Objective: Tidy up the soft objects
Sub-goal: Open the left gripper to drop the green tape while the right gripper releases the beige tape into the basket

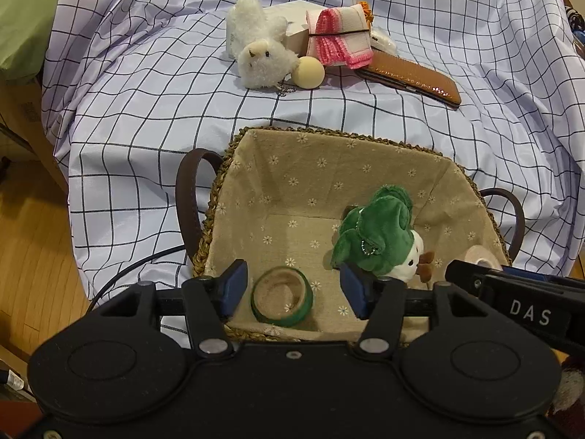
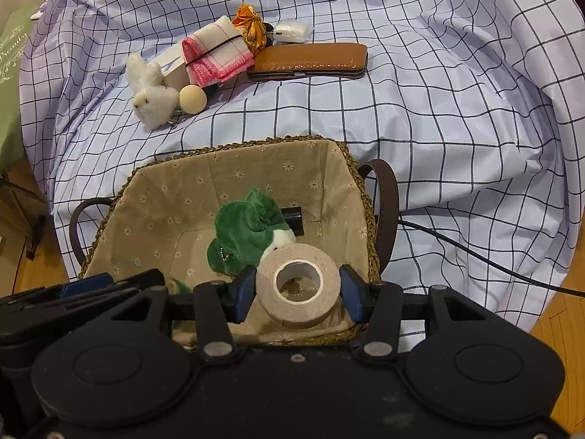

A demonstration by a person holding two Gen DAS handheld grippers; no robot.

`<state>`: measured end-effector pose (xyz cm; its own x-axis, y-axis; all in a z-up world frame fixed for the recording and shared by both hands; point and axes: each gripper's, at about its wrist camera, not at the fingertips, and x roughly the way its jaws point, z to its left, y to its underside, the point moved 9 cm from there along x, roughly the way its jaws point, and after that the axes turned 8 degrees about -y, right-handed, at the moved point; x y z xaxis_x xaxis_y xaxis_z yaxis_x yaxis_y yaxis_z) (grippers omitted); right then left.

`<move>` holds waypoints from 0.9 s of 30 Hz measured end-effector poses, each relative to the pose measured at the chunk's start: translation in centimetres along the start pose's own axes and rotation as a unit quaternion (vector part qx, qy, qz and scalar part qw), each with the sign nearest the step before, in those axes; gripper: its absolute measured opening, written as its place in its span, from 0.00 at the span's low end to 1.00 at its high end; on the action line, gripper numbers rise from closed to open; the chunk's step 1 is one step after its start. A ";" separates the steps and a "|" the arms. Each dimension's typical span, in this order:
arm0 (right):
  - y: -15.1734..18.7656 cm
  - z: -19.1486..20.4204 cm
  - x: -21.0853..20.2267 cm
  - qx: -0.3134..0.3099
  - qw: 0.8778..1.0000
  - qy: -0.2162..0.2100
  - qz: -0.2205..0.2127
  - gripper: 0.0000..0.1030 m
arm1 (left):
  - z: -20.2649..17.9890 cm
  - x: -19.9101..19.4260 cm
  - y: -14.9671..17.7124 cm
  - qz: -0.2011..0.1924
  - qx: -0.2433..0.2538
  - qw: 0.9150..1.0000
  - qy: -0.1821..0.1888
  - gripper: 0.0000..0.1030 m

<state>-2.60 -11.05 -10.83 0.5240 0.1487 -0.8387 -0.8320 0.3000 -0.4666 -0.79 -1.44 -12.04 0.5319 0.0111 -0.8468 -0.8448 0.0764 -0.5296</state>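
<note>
My left gripper (image 1: 292, 289) is open over the near left of the lined wicker basket (image 1: 329, 133). A green tape roll (image 1: 281, 300) lies flat on the lining between its blue pads, which do not press on it. My right gripper (image 2: 298, 289) is shut on a beige tape roll (image 2: 298, 285), held on edge above the basket's (image 2: 237, 146) near right corner. A green-and-white plush (image 1: 376, 234) (image 2: 248, 230) lies inside the basket. A white fluffy plush (image 1: 261, 55) (image 2: 151, 100) lies on the checked cloth beyond the basket.
Beside the white plush are a wooden ball (image 1: 310, 72), a pink-and-white cloth bundle (image 1: 340, 38), a small box and a brown case (image 1: 413, 80). An orange wrapped item (image 2: 252, 27) sits behind them. A black cable (image 2: 475, 256) crosses the cloth at the right. Wooden floor lies below.
</note>
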 end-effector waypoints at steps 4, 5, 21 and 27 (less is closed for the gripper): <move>-0.2 -0.1 -0.3 -0.001 1.000 0.001 -0.007 0.50 | 0.1 -0.1 0.0 -0.002 -0.001 1.000 -0.004 0.53; -0.2 0.0 -0.4 -0.002 1.000 0.001 -0.009 0.50 | 0.0 0.0 0.0 -0.002 -0.002 1.000 -0.004 0.54; -0.3 -0.2 -0.9 -0.009 1.000 0.006 -0.016 0.51 | 0.2 -0.3 0.1 -0.006 -0.003 1.000 -0.005 0.55; -0.3 -0.2 -1.0 -0.011 1.000 0.007 -0.018 0.51 | 0.1 -0.5 0.2 -0.010 -0.001 1.000 -0.005 0.57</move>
<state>-2.91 -11.47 -9.96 0.5509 0.1258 -0.8250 -0.8168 0.2841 -0.5021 -1.16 -1.29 -11.74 0.5489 0.0186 -0.8357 -0.8342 0.0755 -0.5462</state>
